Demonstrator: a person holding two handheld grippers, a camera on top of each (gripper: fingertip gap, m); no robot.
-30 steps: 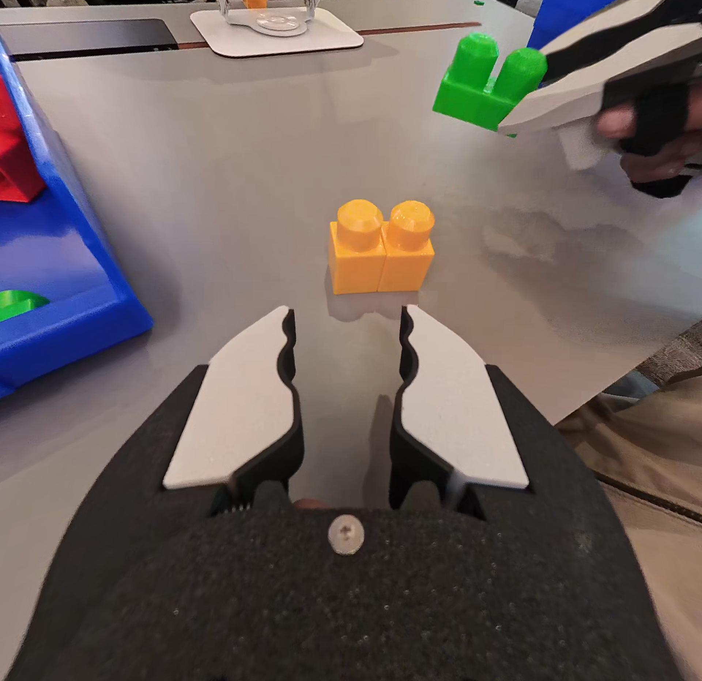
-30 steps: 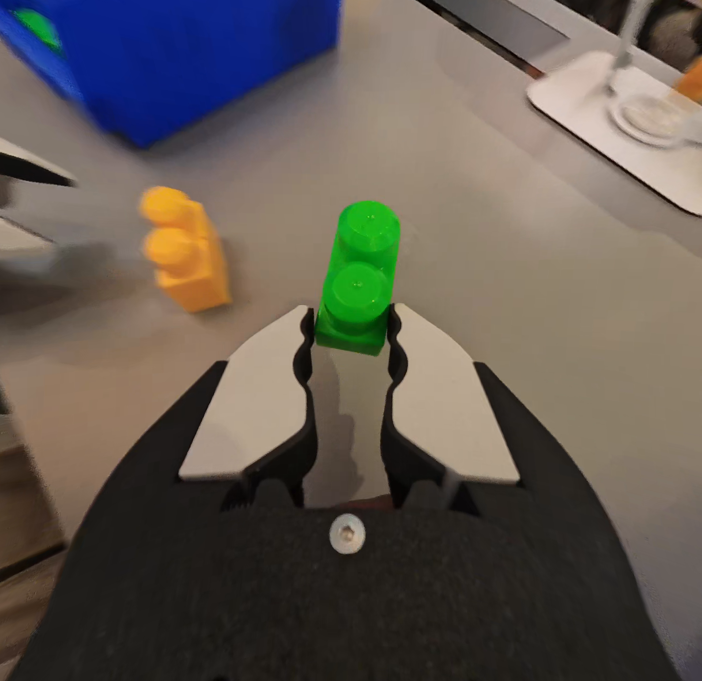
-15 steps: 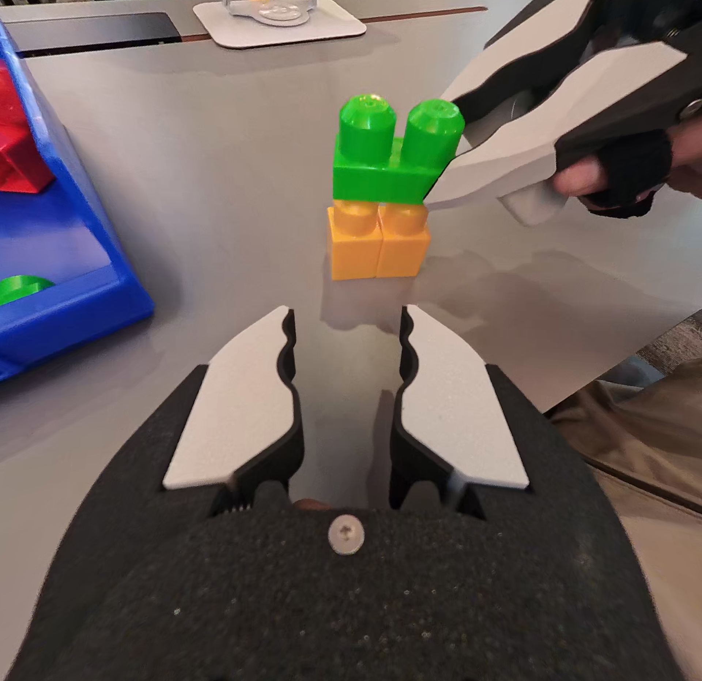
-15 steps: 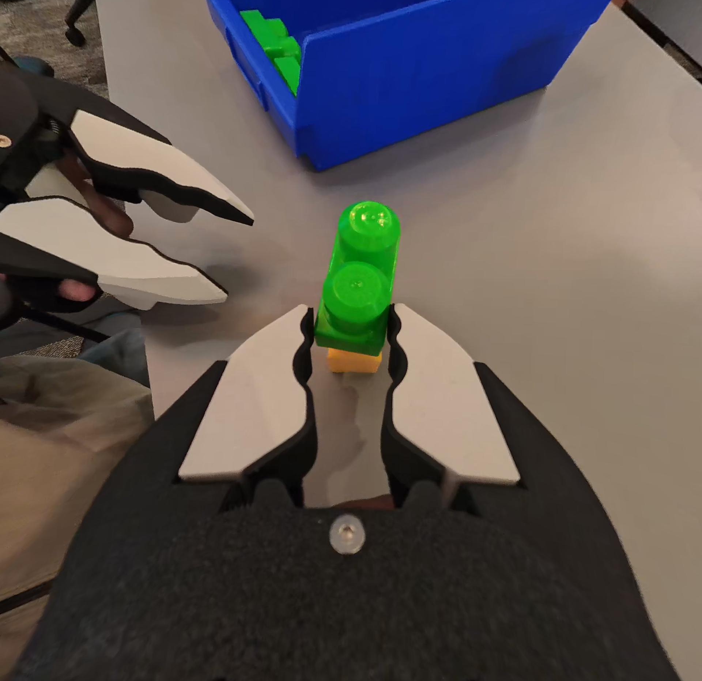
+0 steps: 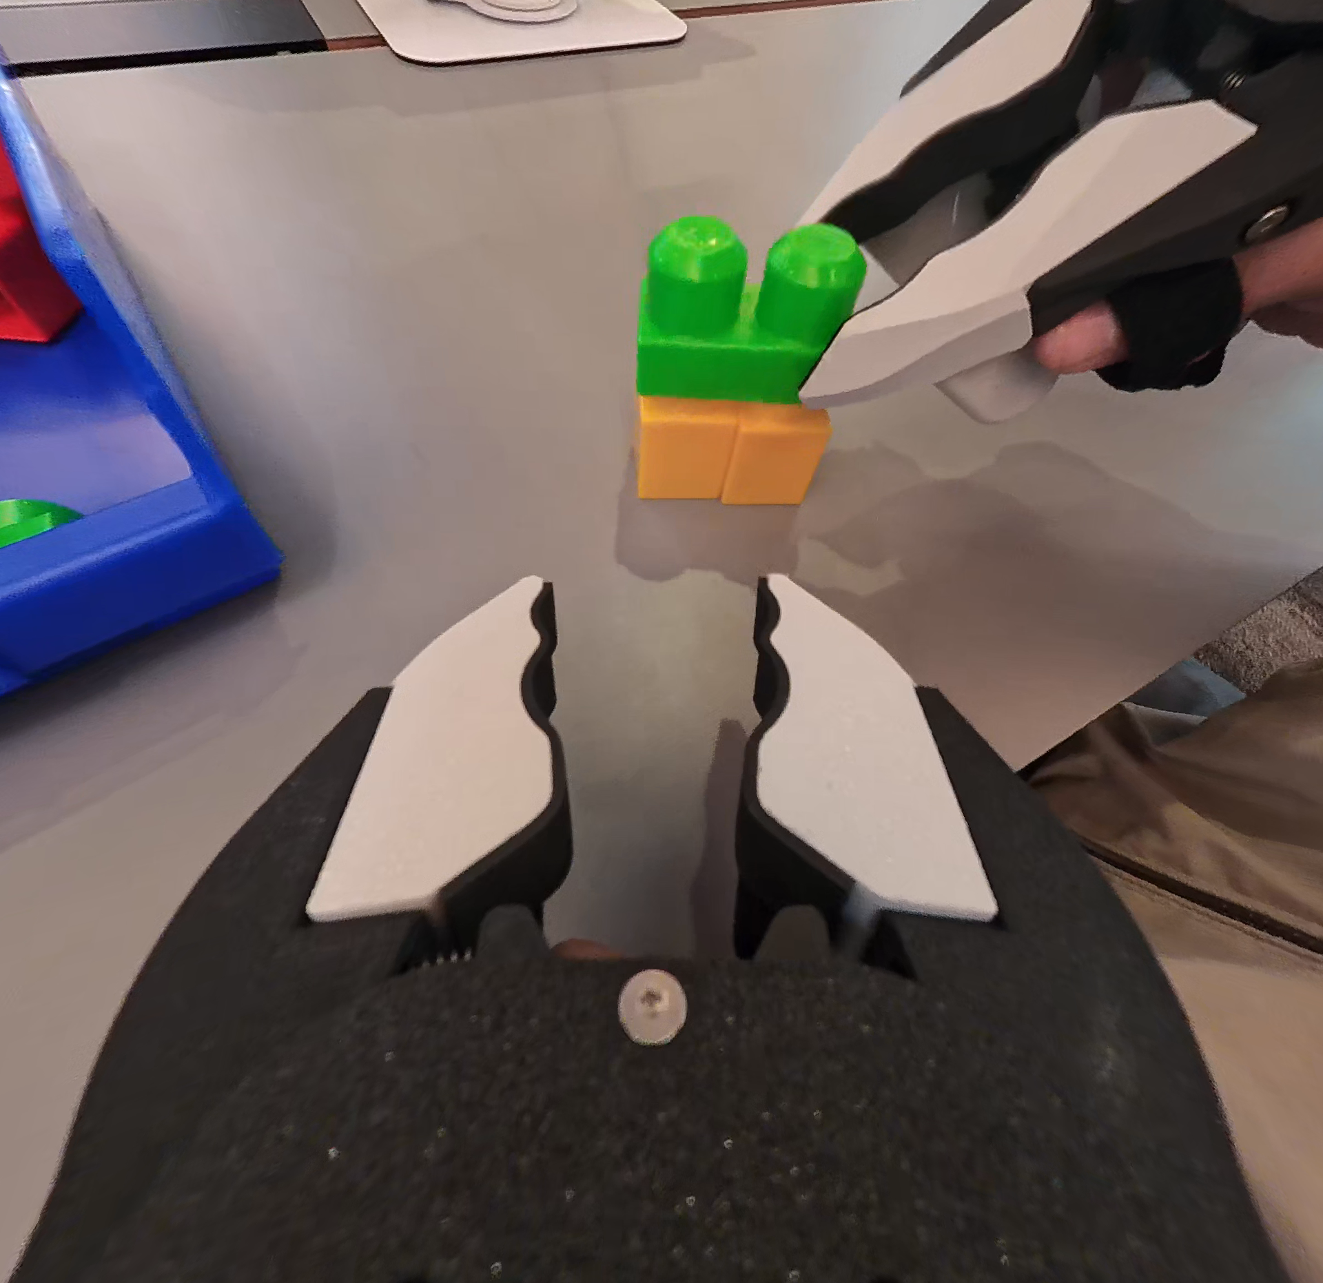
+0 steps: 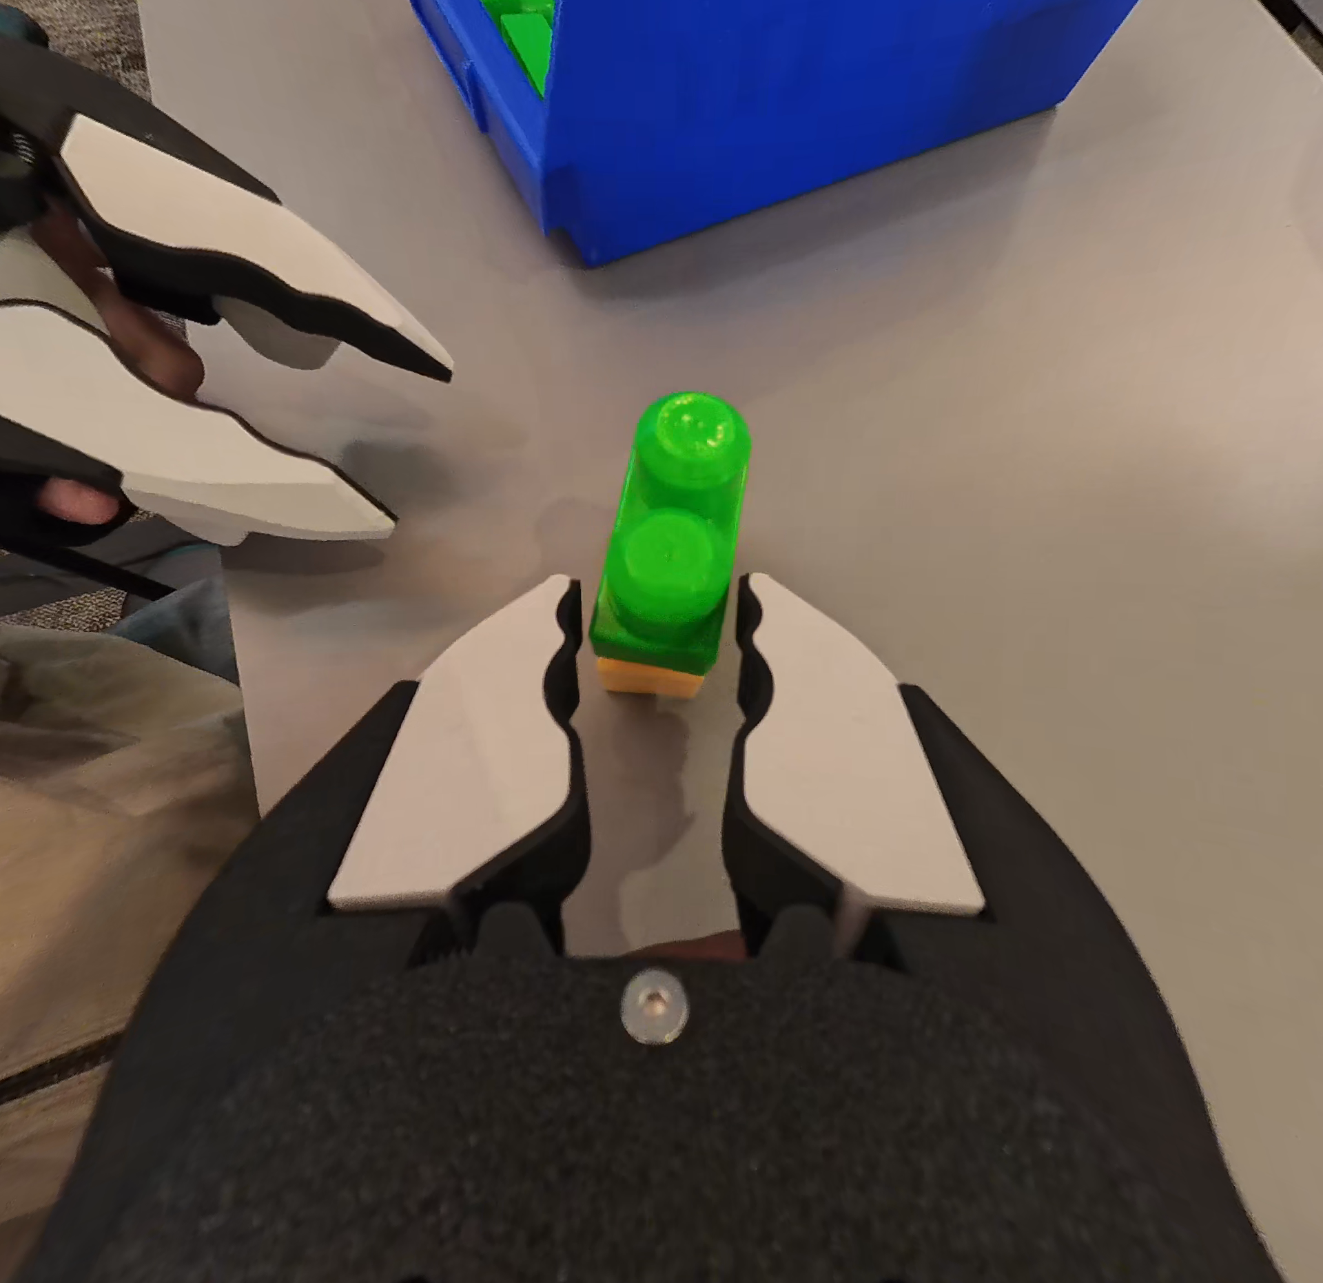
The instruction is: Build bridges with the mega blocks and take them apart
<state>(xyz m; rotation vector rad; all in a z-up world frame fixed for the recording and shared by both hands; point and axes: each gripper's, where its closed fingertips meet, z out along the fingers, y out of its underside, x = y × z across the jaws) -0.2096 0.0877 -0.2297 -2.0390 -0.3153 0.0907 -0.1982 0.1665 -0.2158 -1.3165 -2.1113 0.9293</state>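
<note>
Hovering empty with fingers spread, the left gripper (image 5: 653,590) faces the stack. Beyond it the green block (image 5: 723,318) sits on the orange block (image 5: 730,457) on the table (image 5: 429,246); the right gripper (image 6: 653,590) straddles the green block's near end, fingers parted with gaps on both sides. Farther left stands the blue bin (image 5: 129,554).

Glossy plastic on the green block (image 6: 669,533), duller plastic on the orange one (image 5: 730,454) beneath; smooth, faintly reflective grey desk (image 5: 429,282); the near tool (image 5: 653,590) wears grainy black foam, matt white plates.
</note>
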